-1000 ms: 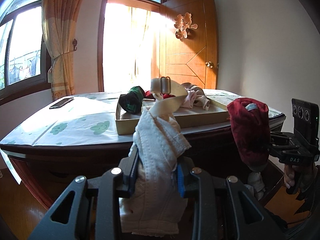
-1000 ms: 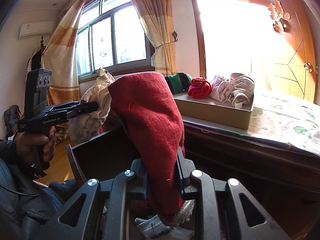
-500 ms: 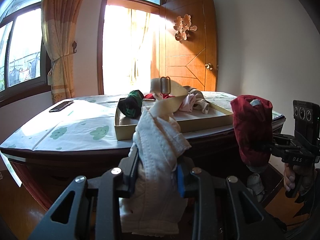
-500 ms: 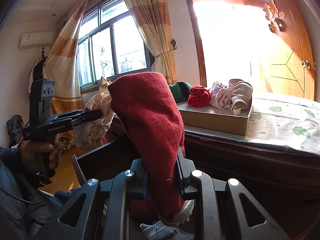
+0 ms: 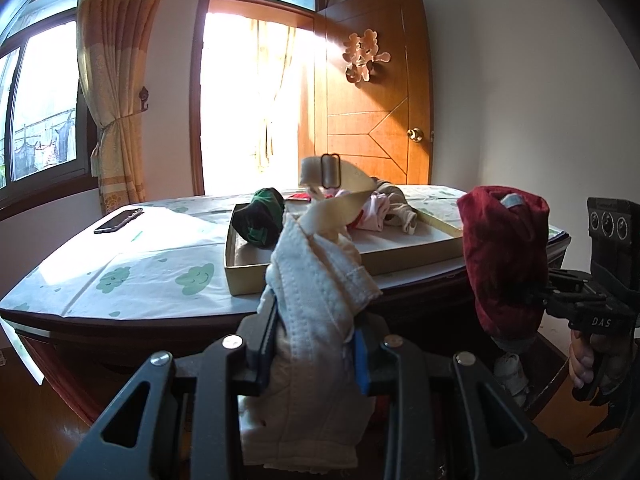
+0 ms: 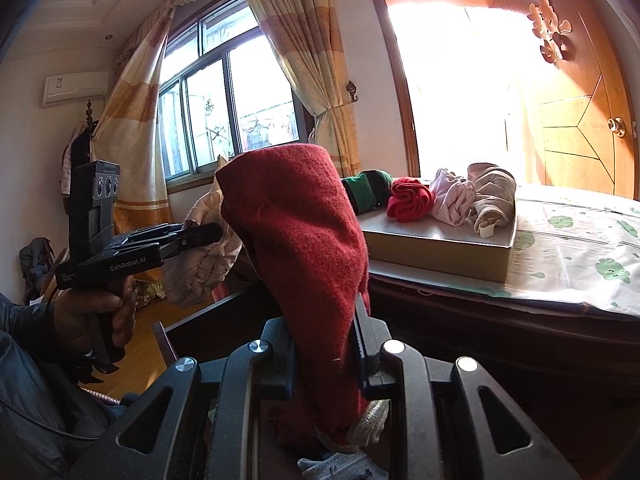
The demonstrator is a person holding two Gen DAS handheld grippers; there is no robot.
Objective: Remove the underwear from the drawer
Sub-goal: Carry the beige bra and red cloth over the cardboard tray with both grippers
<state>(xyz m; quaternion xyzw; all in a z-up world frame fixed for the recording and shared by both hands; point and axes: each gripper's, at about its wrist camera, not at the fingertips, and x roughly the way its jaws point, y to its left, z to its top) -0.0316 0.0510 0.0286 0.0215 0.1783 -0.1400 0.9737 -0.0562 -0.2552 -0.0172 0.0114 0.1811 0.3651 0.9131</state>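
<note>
My left gripper [image 5: 314, 344] is shut on a cream padded bra [image 5: 316, 300] whose strap sticks up in front of the table. It also shows in the right wrist view [image 6: 200, 256], held by the left gripper [image 6: 208, 234]. My right gripper [image 6: 324, 354] is shut on dark red underwear [image 6: 304, 264], which also shows in the left wrist view [image 5: 504, 264] held by the right gripper [image 5: 536, 300]. Both are held above the open dark drawer [image 6: 208, 324], in front of the table edge. More clothes lie in the drawer below [image 6: 340, 466].
A shallow cardboard tray [image 5: 404, 258] on the table holds green [image 5: 260, 220], red [image 6: 410, 200], pink [image 6: 452, 198] and beige [image 6: 494, 196] rolled garments. A phone [image 5: 118, 221] lies on the patterned tablecloth [image 5: 152, 268] at the left. A wooden door [image 5: 372, 104] stands behind.
Both grippers have risen slightly with their garments and moved a little closer to the table. The grips are unchanged.
</note>
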